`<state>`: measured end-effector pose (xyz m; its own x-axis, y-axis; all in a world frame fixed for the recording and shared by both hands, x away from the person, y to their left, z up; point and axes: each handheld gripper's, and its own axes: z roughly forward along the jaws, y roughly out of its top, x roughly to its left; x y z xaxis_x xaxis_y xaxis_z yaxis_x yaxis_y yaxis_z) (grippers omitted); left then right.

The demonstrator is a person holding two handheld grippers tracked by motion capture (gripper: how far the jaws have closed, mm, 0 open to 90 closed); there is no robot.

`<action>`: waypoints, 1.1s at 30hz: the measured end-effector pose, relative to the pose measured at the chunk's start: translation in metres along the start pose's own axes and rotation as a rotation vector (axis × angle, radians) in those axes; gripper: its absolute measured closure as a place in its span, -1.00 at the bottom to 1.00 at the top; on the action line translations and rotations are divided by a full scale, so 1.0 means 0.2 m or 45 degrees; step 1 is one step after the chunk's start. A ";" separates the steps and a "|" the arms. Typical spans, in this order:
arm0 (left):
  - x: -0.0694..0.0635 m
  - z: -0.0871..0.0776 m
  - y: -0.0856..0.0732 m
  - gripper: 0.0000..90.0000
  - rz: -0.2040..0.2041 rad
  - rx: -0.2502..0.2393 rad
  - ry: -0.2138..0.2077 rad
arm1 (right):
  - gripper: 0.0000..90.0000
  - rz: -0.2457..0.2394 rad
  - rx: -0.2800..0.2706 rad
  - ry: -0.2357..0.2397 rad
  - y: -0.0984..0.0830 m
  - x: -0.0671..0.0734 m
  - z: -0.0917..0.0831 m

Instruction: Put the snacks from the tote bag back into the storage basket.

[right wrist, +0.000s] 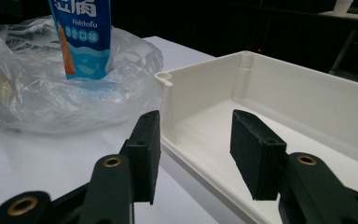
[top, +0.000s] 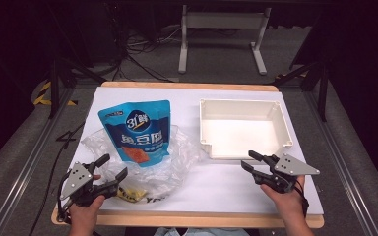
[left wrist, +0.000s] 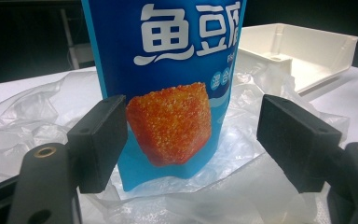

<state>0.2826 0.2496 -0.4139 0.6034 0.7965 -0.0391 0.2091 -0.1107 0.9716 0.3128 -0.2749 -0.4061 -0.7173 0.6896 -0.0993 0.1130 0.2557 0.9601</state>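
A blue snack pouch [top: 135, 129] with an orange cube pictured on it stands upright on a crumpled clear plastic bag [top: 177, 157], left of the table's middle. My left gripper [top: 115, 164] is just in front of it, open. In the left gripper view the pouch [left wrist: 168, 46] rises beyond the gap of my left gripper [left wrist: 191, 135], and the pads do not touch it. A white tray [top: 285, 129] sits at the right. My right gripper [top: 248, 160] hovers open at its near left corner. In the right gripper view my right gripper [right wrist: 196, 149] straddles the tray's near wall [right wrist: 186, 93], holding nothing.
A yellow packet [top: 130, 194] lies inside the plastic bag near the table's front edge. The white table top [top: 216, 182] lies bare between the two hands. A white table frame [top: 221, 29] and cables are on the floor behind the table.
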 end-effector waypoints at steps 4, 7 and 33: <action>0.00 0.00 0.00 -0.44 0.001 -0.021 0.002 | 0.08 -0.001 -0.049 0.013 0.00 0.00 0.01; 0.00 -0.01 0.00 -0.44 -0.006 -0.015 0.006 | 0.10 0.031 -0.060 0.034 0.00 -0.01 0.02; -0.03 -0.02 0.00 -0.44 0.021 0.000 0.030 | -0.57 0.171 0.087 0.062 0.21 0.00 0.05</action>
<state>0.2759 0.2477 -0.4123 0.5887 0.8081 -0.0177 0.1992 -0.1239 0.9721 0.3248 -0.2577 -0.3693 -0.7248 0.6876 0.0436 0.2558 0.2099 0.9437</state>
